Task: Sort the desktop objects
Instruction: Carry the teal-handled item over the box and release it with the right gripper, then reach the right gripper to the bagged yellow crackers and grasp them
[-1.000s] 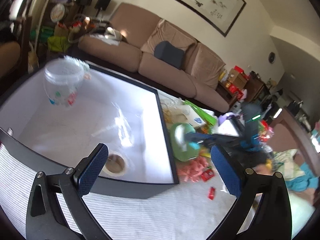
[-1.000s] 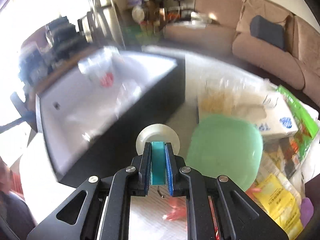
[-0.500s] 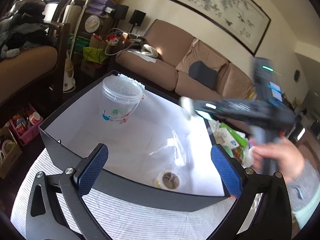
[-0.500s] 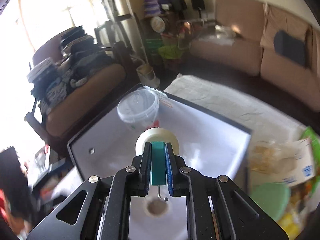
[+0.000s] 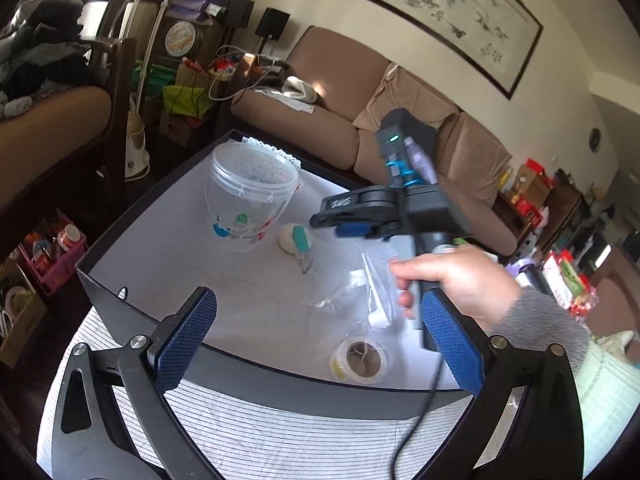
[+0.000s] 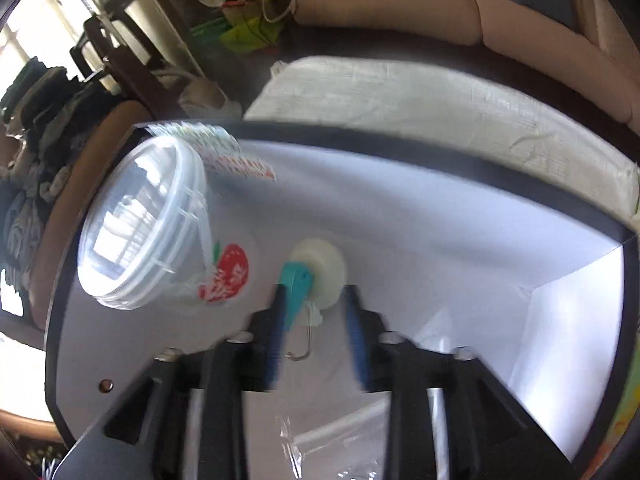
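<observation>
Suction hook (image 5: 295, 239) lay on the white floor of the black-walled box (image 5: 160, 322), just beside the clear plastic tub (image 5: 251, 196) and apart from your right gripper (image 6: 316, 322), whose blue fingers (image 6: 276, 336) stood spread to either side of it with nothing between them. Your right hand (image 5: 456, 282) wrapped the handle from the box's right side, wrist in a grey sleeve, and you held the tool roughly level over the box with its nose towards the tub. In the right wrist view the hook's cream disc (image 6: 325, 270) sat at the far end, the teal lever (image 6: 295, 288) ran back from it towards the camera, and the thin wire hook (image 6: 300, 346) trailed nearest, so its long axis ran roughly along your fingers' line; whether the disc lay flat or on edge was lost to motion blur. Your left gripper (image 5: 320, 344) hovered over the box's near wall, jaws spread wide and holding nothing. Nearer that wall lay a roll of tape (image 5: 359, 361) and a crumpled clear plastic wrapper (image 5: 360, 292), both on the box floor and well apart from the hook. The tub stood upright near the far left corner.
</observation>
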Tool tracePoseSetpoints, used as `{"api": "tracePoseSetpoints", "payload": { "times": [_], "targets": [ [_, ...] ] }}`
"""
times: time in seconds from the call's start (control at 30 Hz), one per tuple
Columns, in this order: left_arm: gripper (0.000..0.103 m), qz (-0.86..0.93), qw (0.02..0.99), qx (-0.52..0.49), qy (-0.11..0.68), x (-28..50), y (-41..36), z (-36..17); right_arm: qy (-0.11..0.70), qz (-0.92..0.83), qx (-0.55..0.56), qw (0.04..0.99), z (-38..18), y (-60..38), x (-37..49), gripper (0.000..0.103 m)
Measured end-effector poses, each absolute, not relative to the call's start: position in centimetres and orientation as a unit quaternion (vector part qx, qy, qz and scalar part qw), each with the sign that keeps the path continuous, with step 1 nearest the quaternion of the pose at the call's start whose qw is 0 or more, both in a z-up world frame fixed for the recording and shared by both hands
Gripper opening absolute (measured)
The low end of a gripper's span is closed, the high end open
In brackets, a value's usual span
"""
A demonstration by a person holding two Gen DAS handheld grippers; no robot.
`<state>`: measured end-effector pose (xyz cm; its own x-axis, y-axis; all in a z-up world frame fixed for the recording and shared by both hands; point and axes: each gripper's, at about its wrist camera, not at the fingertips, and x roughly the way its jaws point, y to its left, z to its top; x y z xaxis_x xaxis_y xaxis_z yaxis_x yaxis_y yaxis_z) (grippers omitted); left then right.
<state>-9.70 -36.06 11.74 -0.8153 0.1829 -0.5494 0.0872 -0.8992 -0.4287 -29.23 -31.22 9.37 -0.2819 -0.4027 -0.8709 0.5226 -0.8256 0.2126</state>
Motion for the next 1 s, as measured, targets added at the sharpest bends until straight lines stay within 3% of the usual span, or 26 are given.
{"api": "tracePoseSetpoints", "payload": {
  "times": [0.17, 0.27, 0.33, 0.37, 0.63, 0.93, 0.97, 1.0],
  "targets": [
    [0.103, 0.933, 0.031, -0.296, -0.204, -9.5, -34.7, 12.2, 0.072, -0.823, 0.450, 0.338, 14.4, -27.7, -27.2, 0.041],
    [0.103, 0.935, 0.034, -0.291, -0.200, -9.5, -33.9, 12.4, 0.076, -0.850, 0.393, 0.343, 17.9, -23.3, -26.5, 0.052],
    [0.103, 0.936, 0.039, -0.287, -0.199, -9.6, -33.1, 12.5, 0.089, -0.870, 0.371, 0.312, 18.9, -20.2, -27.0, 0.067],
    [0.103, 0.937, 0.042, -0.287, -0.198, -9.7, -32.7, 12.6, 0.091, -0.878, 0.370, 0.291, 18.9, -18.5, -27.8, 0.067],
    [0.103, 0.939, 0.064, -0.289, -0.177, -10.8, -29.1, 12.7, 0.023, -0.879, 0.427, 0.211, 14.0, -8.8, -32.6, 0.067],
    [0.103, 0.939, 0.071, -0.308, -0.132, -11.3, -26.8, 12.3, 0.033, -0.863, 0.472, 0.176, 8.6, -9.8, -36.1, 0.067],
    [0.103, 0.939, 0.072, -0.310, -0.129, -11.4, -26.7, 12.2, 0.038, -0.859, 0.481, 0.170, 8.1, -10.0, -36.4, 0.064],
    [0.103, 0.939, 0.072, -0.311, -0.127, -11.4, -26.7, 12.2, 0.040, -0.857, 0.487, 0.166, 7.7, -10.1, -36.6, 0.048]
  ]
}}
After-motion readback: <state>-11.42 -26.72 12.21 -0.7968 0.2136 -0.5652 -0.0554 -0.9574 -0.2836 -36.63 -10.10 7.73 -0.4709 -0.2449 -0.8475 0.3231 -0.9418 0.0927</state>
